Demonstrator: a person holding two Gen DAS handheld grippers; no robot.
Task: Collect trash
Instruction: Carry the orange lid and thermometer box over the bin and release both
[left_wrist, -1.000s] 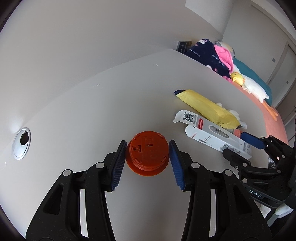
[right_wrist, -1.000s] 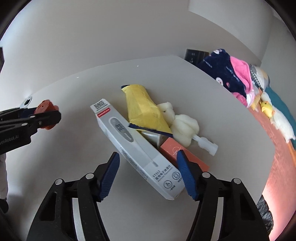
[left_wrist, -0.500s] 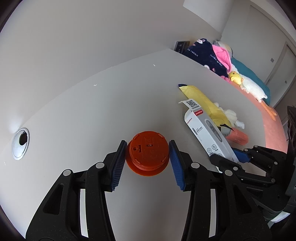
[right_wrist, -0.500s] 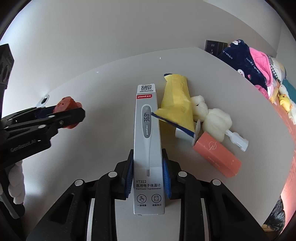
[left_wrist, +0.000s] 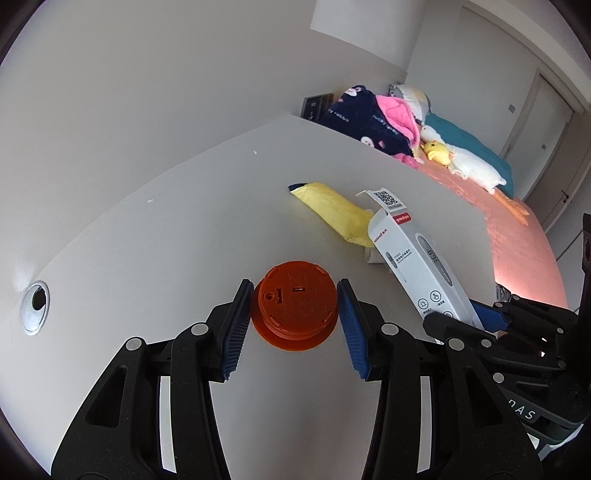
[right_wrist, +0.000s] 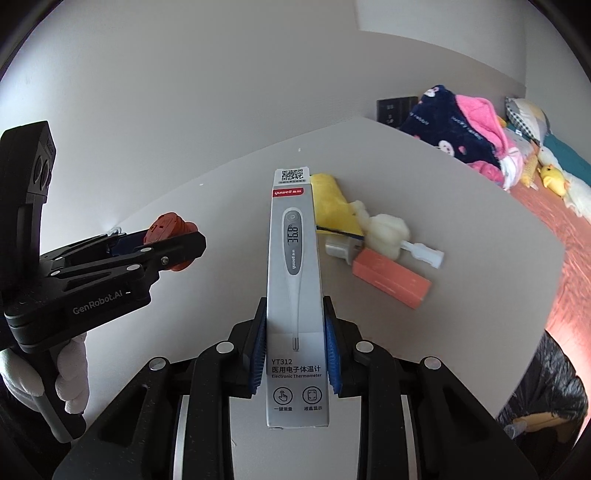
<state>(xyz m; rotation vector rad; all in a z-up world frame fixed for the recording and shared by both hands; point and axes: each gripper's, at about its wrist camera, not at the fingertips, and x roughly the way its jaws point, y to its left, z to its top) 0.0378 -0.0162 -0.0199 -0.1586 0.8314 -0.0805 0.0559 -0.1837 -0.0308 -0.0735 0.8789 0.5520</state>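
Both hands loaded, bin bag low to the right.

The right gripper (right_wrist: 295, 354) clamps the thermometer box (right_wrist: 295, 280), long axis running forward along its fingers; the left gripper (left_wrist: 295, 321) grips an orange cap (left_wrist: 295, 310). The black bag (right_wrist: 546, 391) lies nearer the right hand.

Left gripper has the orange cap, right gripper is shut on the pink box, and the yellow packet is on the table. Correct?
Not quite. The right gripper is shut on the white thermometer box, as the right wrist view shows; the pink box lies on the table. The rest holds.
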